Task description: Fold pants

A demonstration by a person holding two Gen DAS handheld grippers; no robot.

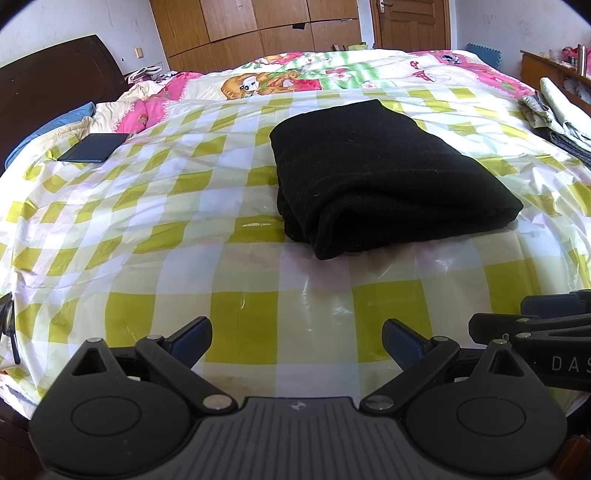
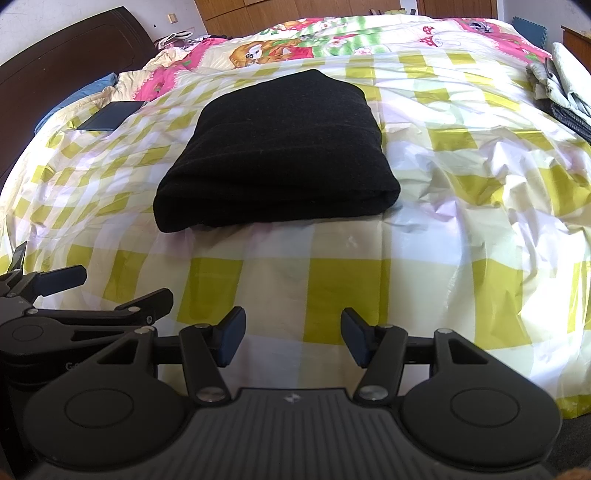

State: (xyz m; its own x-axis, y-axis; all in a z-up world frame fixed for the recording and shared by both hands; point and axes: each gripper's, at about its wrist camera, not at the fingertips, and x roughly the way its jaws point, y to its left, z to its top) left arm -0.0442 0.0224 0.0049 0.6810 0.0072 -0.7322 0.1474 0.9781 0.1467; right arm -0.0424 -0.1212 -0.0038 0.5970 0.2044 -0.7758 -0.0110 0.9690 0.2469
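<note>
home bedroom, bed (image 1: 147, 206) with cartoon quilt (image 1: 295, 74), wooden wardrobe (image 1: 236, 29)

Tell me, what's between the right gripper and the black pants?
Nothing but bare checked sheet. In the right wrist view, the open right gripper sits apart from the folded pants, with only that sheet between them.

Bed (image 1: 258, 314): checked sheet, folded black pants (image 1: 376, 173), dark tablet (image 1: 94, 147).

Your right gripper (image 2: 293, 339) hangs with fingers apart, holding nothing, over the checked sheet (image 2: 461, 221); the folded black pants (image 2: 280, 155) lie ahead.
</note>
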